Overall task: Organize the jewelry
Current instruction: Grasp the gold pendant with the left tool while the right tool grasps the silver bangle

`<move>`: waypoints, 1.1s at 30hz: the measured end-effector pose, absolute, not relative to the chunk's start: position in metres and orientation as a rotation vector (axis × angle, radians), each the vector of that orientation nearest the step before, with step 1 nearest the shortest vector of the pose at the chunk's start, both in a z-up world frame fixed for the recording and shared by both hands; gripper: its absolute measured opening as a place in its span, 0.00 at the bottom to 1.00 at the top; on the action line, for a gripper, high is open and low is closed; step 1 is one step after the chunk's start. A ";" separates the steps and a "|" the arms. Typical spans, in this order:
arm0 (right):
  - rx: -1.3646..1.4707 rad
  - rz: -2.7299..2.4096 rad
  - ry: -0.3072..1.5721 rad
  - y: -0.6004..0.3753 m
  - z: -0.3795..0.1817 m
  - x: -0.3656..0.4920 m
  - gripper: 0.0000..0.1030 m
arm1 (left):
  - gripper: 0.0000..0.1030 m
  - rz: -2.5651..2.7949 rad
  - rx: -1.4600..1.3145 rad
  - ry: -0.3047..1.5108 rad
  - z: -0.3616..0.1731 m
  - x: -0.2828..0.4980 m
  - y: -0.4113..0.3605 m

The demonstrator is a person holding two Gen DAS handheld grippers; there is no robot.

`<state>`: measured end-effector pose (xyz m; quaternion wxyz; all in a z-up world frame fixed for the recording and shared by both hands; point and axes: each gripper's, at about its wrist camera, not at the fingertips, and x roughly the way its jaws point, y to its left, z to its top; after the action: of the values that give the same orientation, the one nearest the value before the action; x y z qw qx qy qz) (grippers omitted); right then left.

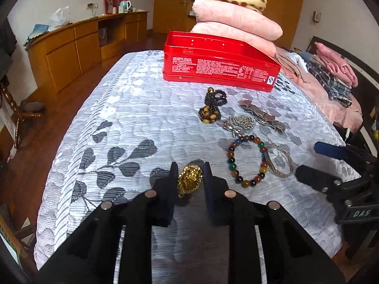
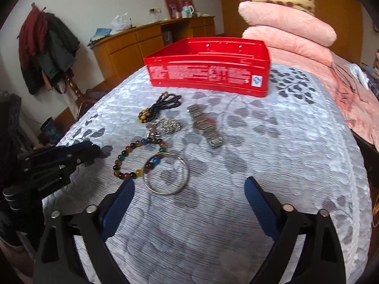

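Right now the left gripper [image 1: 190, 182] is pinching the gold brooch [image 1: 189, 181]; its bumpy surface is risking a slip. At three o'clock, the right gripper [image 2: 189, 203] is gaping open.

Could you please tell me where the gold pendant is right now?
In the left wrist view, the gold pendant sits between the fingers of the left hand-held gripper, low on the bedspread, left of the multicoloured bead bracelet.

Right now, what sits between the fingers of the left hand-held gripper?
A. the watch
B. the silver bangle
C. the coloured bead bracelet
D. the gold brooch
D: the left hand-held gripper has its fingers on either side of the gold brooch, while the bangle, watch and bead bracelet lie apart on the bedspread.
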<state>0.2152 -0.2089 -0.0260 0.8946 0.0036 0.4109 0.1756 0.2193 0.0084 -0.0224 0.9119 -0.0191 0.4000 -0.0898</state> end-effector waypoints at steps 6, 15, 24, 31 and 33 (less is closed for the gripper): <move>0.007 0.385 0.889 -0.202 -0.033 0.224 0.72 | 0.19 -0.179 -0.038 0.825 -0.024 0.224 0.011; -0.046 0.386 0.898 -0.188 -0.036 0.230 0.68 | 0.19 -0.172 -0.045 0.826 -0.026 0.232 0.017; -0.079 0.340 0.883 -0.184 -0.038 0.233 0.47 | 0.19 -0.175 -0.054 0.831 -0.029 0.234 0.019; -0.056 0.330 0.882 -0.189 -0.036 0.229 0.47 | 0.19 -0.177 -0.056 0.831 -0.029 0.231 0.019; -0.052 0.320 0.881 -0.193 -0.034 0.227 0.47 | 0.19 -0.180 -0.054 0.829 -0.028 0.228 0.017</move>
<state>0.2267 -0.1928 -0.0342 0.8919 -0.0249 0.4244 0.1542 0.2283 0.0170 -0.0281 0.9111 -0.0261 0.4021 -0.0873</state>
